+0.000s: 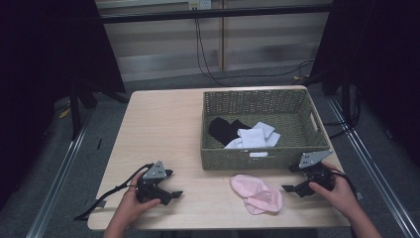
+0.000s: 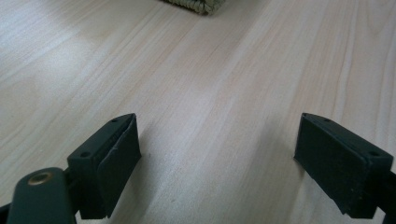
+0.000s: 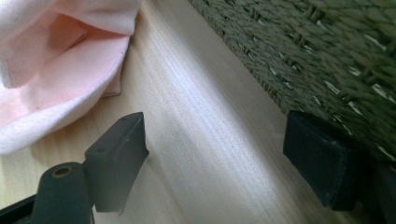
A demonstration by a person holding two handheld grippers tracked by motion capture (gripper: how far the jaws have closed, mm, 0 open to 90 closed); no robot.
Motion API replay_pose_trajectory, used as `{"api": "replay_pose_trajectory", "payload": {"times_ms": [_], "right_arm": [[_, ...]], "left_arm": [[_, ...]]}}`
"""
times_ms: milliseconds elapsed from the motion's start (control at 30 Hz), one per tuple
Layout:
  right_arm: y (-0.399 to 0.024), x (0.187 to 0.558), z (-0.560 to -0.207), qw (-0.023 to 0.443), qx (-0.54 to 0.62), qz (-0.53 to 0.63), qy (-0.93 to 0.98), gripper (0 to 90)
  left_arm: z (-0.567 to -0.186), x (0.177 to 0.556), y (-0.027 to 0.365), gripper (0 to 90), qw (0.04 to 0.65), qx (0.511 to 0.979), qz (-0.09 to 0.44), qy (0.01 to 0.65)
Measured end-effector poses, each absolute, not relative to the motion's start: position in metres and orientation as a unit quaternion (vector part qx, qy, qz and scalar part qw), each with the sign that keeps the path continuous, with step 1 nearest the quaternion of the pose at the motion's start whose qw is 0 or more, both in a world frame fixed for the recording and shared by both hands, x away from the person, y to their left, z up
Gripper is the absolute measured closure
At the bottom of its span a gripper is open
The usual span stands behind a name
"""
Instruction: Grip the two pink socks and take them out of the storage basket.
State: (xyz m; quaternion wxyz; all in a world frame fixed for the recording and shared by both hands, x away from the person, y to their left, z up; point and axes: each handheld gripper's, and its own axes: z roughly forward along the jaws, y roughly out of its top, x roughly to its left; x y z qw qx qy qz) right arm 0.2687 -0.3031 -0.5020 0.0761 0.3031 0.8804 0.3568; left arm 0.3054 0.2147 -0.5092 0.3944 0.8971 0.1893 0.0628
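Observation:
A pink sock pair (image 1: pixel 256 193) lies on the wooden table (image 1: pixel 163 129) just in front of the green woven basket (image 1: pixel 257 158). Inside the basket lie white socks (image 1: pixel 253 137) and a black sock (image 1: pixel 223 129). My right gripper (image 1: pixel 293 182) stands open at the front right, just right of the pink socks (image 3: pixel 60 70), with the basket wall (image 3: pixel 317 56) close by its right jaw. My left gripper (image 1: pixel 174 184) stands open at the front left over bare table (image 2: pixel 210 116), nothing between its jaws. A corner of the basket (image 2: pixel 198 4) shows far ahead of it.
Dark stands and a curtain flank the table. Cables (image 1: pixel 208 59) hang over the floor behind it. A metal rail (image 1: pixel 366 158) runs along the floor on the right. Bare tabletop spans the left half.

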Motion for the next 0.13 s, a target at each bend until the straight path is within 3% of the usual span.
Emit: {"api": "replay_pose_trajectory", "payload": {"times_ms": [133], "right_arm": [[-0.3021, 0.2667, -0.5034, 0.086, 0.297, 0.358, 0.881, 18.6]], "left_arm": [[-0.5092, 0.3055, 0.2147, 13.4, 0.394, 0.897, 0.063, 0.189]]}}
